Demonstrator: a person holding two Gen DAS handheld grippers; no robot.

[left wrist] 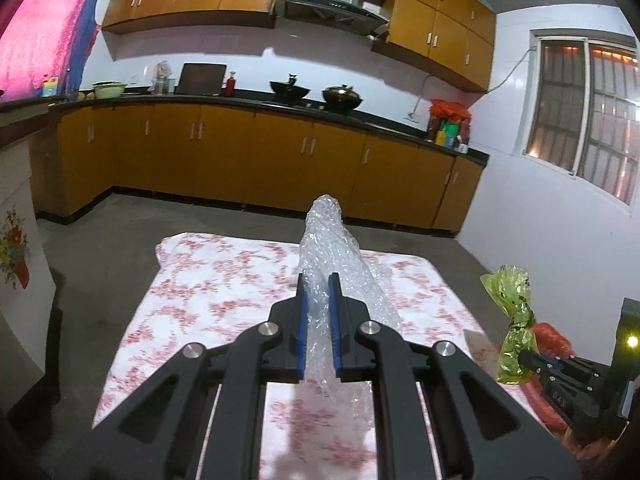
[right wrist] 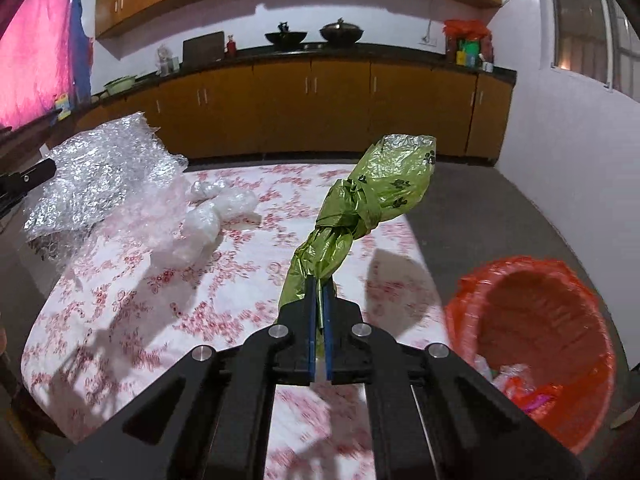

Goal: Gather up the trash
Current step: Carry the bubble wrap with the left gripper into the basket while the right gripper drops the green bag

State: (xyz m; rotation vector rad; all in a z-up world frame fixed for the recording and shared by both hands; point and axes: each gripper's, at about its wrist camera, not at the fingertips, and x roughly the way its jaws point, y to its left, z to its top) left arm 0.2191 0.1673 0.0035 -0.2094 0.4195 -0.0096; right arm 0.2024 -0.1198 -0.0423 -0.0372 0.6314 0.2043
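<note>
Left tongs [left wrist: 318, 280]: pinched tight on a roll of bubble wrap [left wrist: 334, 256], which sticks up and forward past the tips.
Right tongs [right wrist: 319, 280]: squeezed almost flat on the tail of a green plastic bag [right wrist: 376, 196] with a knot in its middle and little black paw prints.
Where the trash is: both held bits hang in the air over a flowery cloth [right wrist: 240, 280] spread on what may be a low worktop or a mat. A small clear plastic wad [right wrist: 218, 212] lies on the cloth, well apart from both tongs.
Bin: an orange-lined trash bin [right wrist: 532, 276] stands just beside the cloth on the right, mouth tipped toward the right camera, with some scraps at the bottom.
How the bubble wrap will handle: very light, puffy and soft. It can flop or spring open, so a hold near its squashed middle looks best.
How the green bag will handle: light, thin and slippery. The knot is the firmest spot, and the tail below it is a fair hold.
How the clear wad will handle: light and crinkly, and should be easy to pinch anywhere.
Hard to see: what the cloth lies on, what the scraps in the bin are, and what is inside the green bag. The cloth near the right camera is blurred.
</note>
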